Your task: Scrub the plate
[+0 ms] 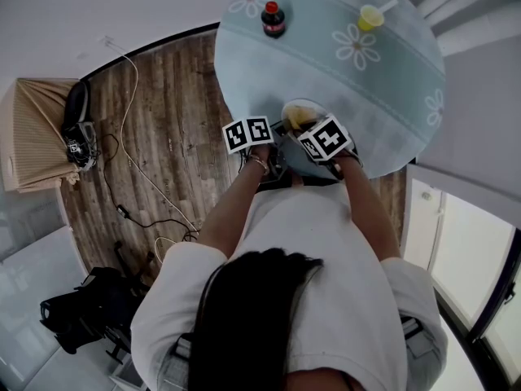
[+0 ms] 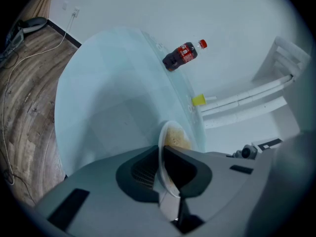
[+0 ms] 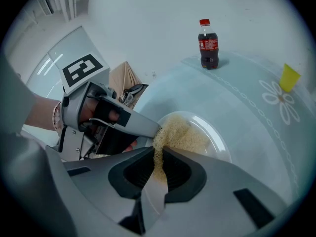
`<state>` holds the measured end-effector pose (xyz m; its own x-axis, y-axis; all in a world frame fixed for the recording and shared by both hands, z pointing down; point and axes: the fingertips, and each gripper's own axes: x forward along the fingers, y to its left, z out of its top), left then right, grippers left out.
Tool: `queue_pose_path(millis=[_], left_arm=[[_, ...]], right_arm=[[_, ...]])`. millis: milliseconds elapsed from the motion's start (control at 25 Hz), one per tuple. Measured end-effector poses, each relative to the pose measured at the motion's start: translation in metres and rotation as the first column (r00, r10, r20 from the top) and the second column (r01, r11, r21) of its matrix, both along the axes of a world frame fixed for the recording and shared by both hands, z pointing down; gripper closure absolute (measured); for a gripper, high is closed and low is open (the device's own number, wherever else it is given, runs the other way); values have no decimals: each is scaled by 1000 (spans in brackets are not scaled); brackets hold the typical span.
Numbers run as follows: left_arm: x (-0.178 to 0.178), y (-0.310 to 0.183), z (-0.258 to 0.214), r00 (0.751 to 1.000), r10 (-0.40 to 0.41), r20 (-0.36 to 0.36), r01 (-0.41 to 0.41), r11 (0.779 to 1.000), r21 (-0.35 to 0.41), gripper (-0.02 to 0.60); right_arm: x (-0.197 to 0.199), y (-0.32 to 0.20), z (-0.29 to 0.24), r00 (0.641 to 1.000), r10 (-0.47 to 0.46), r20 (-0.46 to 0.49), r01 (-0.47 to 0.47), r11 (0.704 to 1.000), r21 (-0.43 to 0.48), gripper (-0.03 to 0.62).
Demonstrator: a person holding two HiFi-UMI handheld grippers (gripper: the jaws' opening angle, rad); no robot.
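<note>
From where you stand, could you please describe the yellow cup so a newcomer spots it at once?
Find the round pale-blue table with daisy prints. At its far side, right of the cola bottle, stands the cup: small and the only bright yellow thing.

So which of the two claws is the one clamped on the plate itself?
The left claw: its jaws pinch the rim of the plate. The right claw is shut on the tan scrub pad instead, which lies against the plate's face.

Head view: a marker cube point(image 1: 324, 139) hides part of the plate point(image 1: 313, 106).
</note>
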<state>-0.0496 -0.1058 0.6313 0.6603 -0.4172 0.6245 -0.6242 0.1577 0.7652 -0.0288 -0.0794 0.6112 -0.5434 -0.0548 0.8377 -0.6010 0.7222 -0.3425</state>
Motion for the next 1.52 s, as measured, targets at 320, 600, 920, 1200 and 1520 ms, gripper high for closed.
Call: queue_pose_path(millis=[320,600,920,1200,1520], left_arm=[[-1,0,1,1000,-7,13,7,1000,0,541],[-1,0,1,1000,-10,23,10,1000,1,541],[-1,-1,1,999,-22,27,23,1000,-6,541],[-1,0,0,999,-28,30,28,1000,-4,541],[-1,-1,1,999,-32,35,33,999,-3,541]], right_arm=[[5,8,0,1000,6,-2,-6,1000,11,533],[10,12,0,1000,12,-6,-12,1000,21,533],[19,17,0,1000,22,-18,-21,999,30,533],[25,19,0,999,38,-26,-37,999,37,533],[37,21,1,997,76,-24,-75,997,24,533]])
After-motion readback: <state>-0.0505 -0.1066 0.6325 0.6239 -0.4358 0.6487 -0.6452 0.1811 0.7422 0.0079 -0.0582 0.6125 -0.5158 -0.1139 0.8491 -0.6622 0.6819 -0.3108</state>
